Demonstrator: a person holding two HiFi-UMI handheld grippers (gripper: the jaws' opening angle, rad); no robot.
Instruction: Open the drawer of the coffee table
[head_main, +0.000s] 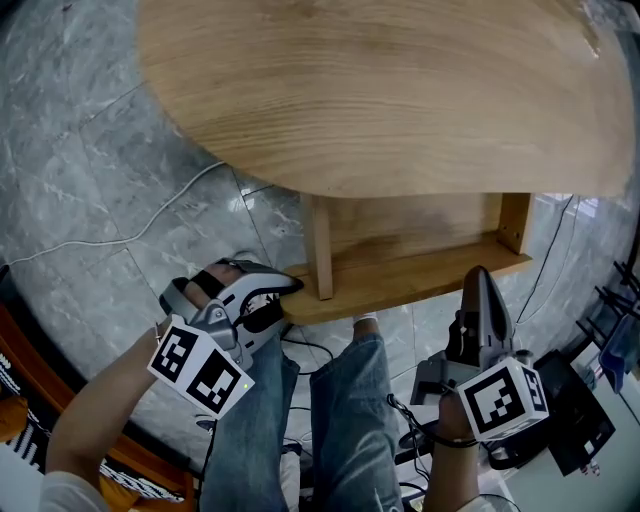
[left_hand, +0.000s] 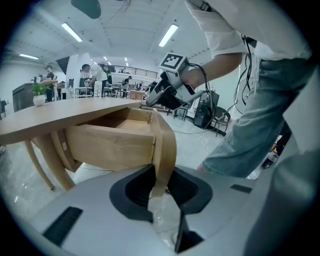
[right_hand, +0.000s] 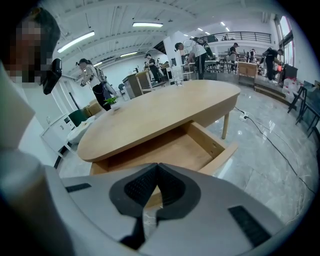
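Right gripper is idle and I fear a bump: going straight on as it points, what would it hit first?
Probably the drawer front, just ahead of the right gripper. Depth is unclear, so it might pass over that onto the drawer floor.

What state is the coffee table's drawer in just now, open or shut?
Open: the drawer is pulled out from under the tabletop, its inside showing, and the left gripper grips its front.

Left hand-held gripper (head_main: 281, 296) clamped; right hand-held gripper (head_main: 478, 282) closed
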